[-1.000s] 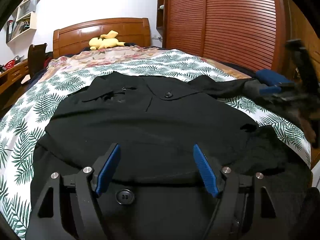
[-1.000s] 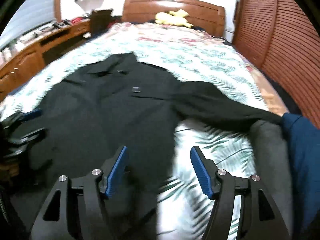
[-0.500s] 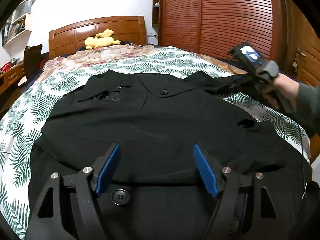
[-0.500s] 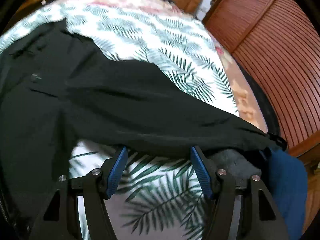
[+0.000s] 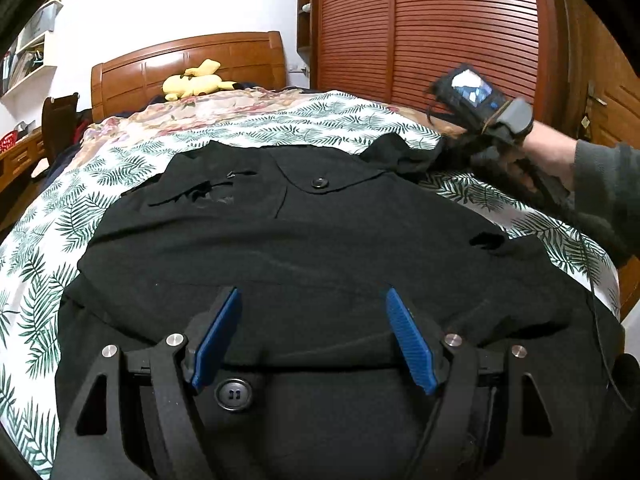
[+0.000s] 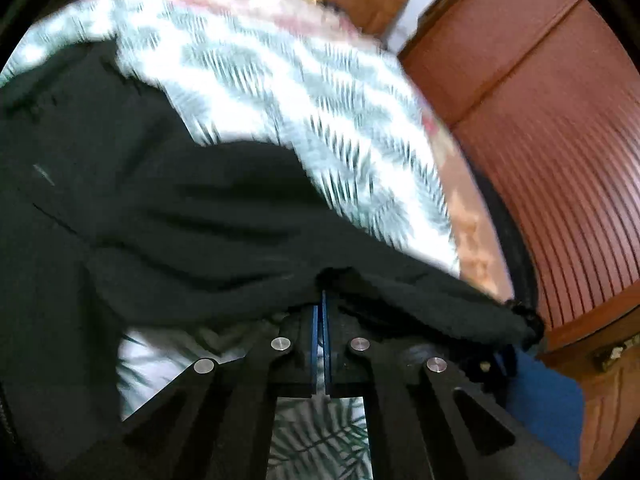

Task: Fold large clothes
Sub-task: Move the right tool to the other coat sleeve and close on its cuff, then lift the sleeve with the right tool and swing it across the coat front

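We see a black coat (image 5: 320,248) on a white bedspread (image 5: 48,264) with a green leaf pattern. Our gripper pads (image 5: 410,340) are blue, their frames black. The headboard (image 5: 192,64) and wardrobe doors (image 5: 460,32) are reddish-brown wood. A yellow soft toy (image 5: 196,82) lies beside the headboard.

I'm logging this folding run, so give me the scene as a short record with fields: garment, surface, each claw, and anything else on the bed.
garment: black coat, spread flat, front up, buttons showing
surface: bed with leaf-print sheet
left claw: open, over the coat's lower part, nothing between the fingers
right claw: shut on the sleeve at its lower edge
sleeve: stretched out to the coat's side, across the sheet
other: yellow plush toy by the headboard
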Available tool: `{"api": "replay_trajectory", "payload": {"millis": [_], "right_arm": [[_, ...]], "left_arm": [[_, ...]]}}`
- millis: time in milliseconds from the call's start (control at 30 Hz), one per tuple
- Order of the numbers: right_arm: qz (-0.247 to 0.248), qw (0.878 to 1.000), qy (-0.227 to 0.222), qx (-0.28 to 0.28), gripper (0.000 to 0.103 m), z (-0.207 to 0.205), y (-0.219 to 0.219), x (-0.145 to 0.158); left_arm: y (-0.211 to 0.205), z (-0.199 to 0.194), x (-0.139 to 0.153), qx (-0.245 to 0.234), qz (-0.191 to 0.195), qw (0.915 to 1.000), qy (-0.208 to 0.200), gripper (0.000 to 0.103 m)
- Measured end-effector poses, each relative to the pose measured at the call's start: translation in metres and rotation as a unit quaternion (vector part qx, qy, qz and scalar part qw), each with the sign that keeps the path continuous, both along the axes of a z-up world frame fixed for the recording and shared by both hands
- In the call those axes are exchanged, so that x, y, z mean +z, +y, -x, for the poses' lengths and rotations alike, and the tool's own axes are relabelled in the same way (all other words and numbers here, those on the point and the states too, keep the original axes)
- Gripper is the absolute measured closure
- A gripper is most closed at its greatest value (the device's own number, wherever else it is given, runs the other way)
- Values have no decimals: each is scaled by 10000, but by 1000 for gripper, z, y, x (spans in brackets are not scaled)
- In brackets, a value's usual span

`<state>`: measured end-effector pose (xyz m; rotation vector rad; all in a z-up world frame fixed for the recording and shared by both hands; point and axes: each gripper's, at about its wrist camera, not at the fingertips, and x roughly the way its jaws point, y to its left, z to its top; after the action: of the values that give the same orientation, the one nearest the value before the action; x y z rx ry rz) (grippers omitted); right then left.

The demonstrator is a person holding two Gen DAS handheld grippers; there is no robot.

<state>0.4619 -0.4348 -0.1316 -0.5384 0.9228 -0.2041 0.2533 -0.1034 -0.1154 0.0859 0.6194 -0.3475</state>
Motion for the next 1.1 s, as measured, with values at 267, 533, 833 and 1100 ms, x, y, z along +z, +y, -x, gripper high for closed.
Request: {"api": "replay_trajectory", "payload": {"millis": [267,533,833,1100], "right_arm": [[-943,9807,-843,1488,101,82,89,64],[-1535,9695,-360,1877,98,134,113,41],[-1750,9724,-667,1388,55,147,87,50],[-1837,9772,-935,503,49,113,35,49]], "left_arm": [[0,0,-1,24,18,10000,8,27],[3,1,0,59,79,9999,32,27],[4,0,1,68,76,9999,16,27],[5,1,1,67,77,9999,12,27]]}}
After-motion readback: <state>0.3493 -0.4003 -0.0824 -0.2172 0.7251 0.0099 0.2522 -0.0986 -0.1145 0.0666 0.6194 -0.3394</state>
